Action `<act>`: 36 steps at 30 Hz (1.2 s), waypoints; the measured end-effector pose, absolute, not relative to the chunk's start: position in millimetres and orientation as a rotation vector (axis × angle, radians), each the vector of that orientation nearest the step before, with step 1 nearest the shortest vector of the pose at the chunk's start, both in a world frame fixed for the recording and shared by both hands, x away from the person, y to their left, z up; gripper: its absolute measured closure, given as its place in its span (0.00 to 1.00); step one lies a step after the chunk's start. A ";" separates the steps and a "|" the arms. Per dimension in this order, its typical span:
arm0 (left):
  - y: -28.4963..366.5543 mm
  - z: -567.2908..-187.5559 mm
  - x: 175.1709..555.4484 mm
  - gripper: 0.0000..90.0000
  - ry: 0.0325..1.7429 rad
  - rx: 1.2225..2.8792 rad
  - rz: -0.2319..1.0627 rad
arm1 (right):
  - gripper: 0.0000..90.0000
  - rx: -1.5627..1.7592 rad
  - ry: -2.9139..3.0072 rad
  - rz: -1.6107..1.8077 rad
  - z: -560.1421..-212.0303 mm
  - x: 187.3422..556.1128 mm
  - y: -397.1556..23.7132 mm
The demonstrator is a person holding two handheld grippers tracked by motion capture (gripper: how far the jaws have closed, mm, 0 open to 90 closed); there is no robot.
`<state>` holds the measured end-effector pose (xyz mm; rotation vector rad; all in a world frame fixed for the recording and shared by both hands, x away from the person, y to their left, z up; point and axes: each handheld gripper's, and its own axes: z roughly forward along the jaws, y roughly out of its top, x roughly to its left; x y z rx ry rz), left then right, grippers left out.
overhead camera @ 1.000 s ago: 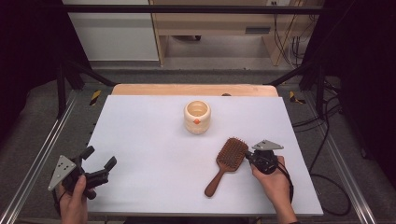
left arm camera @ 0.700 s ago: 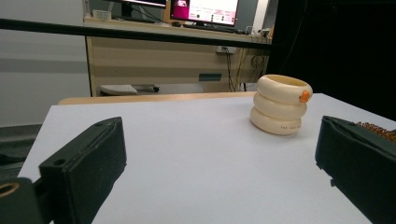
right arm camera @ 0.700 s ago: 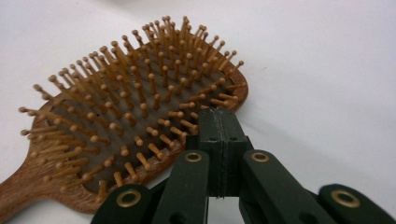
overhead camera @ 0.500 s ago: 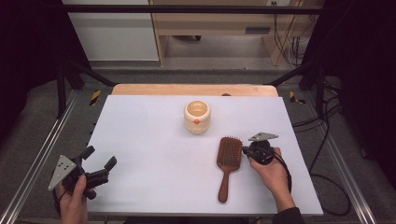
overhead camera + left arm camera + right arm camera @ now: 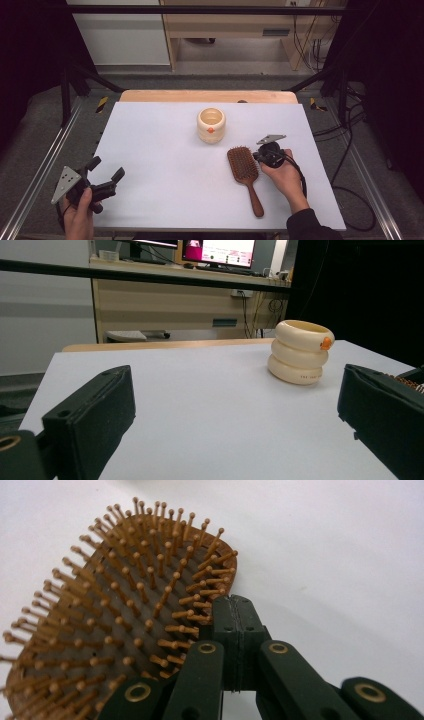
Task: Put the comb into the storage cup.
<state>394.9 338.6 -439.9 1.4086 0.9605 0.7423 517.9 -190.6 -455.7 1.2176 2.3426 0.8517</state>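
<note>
A brown wooden hairbrush (image 5: 243, 168) lies bristles up on the white table top (image 5: 155, 150), right of centre, its handle pointing toward the near edge. My right gripper (image 5: 258, 157) is shut with nothing between its jaws. Its tip rests against the right side of the brush head, and in the right gripper view the closed tip (image 5: 235, 606) sits at the rim of the hairbrush (image 5: 125, 625) among the bristles. A cream ribbed cup (image 5: 211, 125) stands upright at the centre. My left gripper (image 5: 106, 169) is open at the near left corner, and from there (image 5: 235, 390) it faces the cup (image 5: 300, 352).
A wooden strip (image 5: 205, 96) runs along the table's far edge. Metal frame rails (image 5: 45, 165) flank both sides. Beyond the table stand a desk with monitors (image 5: 215, 250) and loose cables (image 5: 350, 130) on the floor at the right.
The right gripper has moved away from the near edge and to the left against the brush head. The brush has turned, its handle swinging from lower left to lower right. The left gripper stayed put.
</note>
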 end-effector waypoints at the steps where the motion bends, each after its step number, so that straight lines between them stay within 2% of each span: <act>1: 338.7 -439.8 394.8 0.02 0.961 1.408 0.742 | 1.00 1.213 2.346 0.843 -455.5 518.9 -188.6; 19: 339.2 -439.7 394.5 0.02 0.962 1.409 0.747 | 1.00 1.183 2.366 0.882 -455.2 524.7 -179.7; 28: 337.8 -440.0 394.3 0.02 0.963 1.420 0.755 | 1.00 1.193 2.282 0.985 -439.0 502.4 -192.7; 33: 337.1 -440.3 394.5 0.02 0.964 1.424 0.755 | 0.94 1.213 2.242 1.041 -431.8 481.7 -202.7; 36: 337.0 -440.4 394.7 0.02 0.965 1.425 0.755 | 0.84 1.208 2.226 1.076 -428.8 470.5 -205.3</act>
